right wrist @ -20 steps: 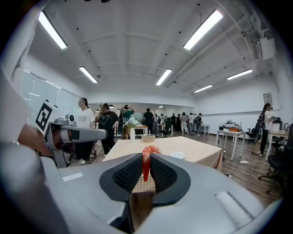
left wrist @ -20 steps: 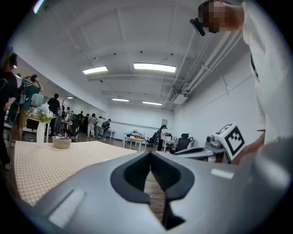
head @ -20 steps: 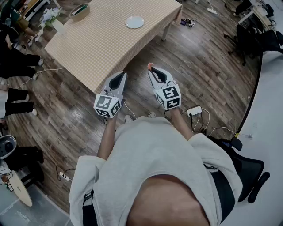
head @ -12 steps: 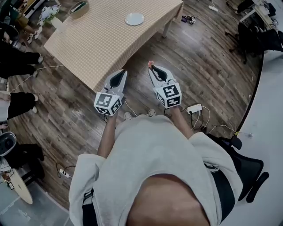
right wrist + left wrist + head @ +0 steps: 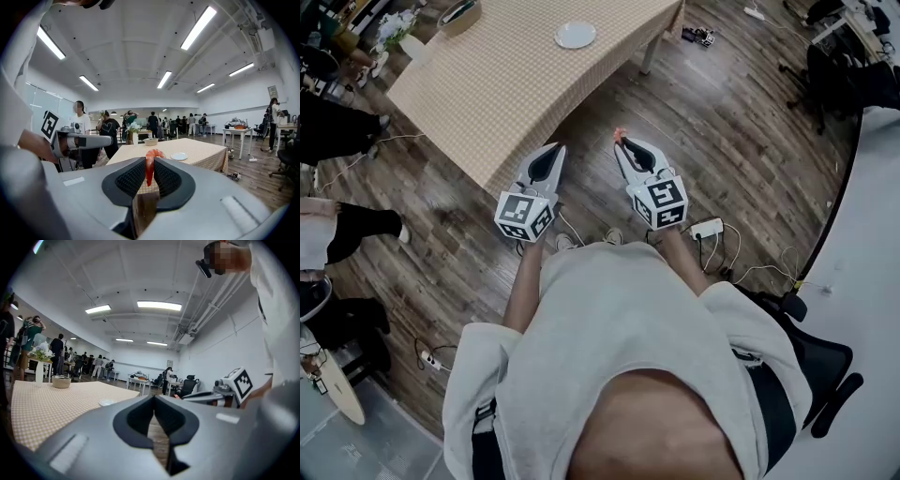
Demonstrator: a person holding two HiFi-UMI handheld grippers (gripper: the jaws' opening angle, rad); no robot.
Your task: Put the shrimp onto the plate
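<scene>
Still, my right gripper keeps its jaws clenched on the orange shrimp, my left gripper stays closed on nothing, and the white plate on the tabletop is no nearer, so the carry is still ahead.

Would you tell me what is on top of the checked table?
A white plate, a bowl and a vase of flowers stand on the table; the bowl's inside cannot be seen.
</scene>
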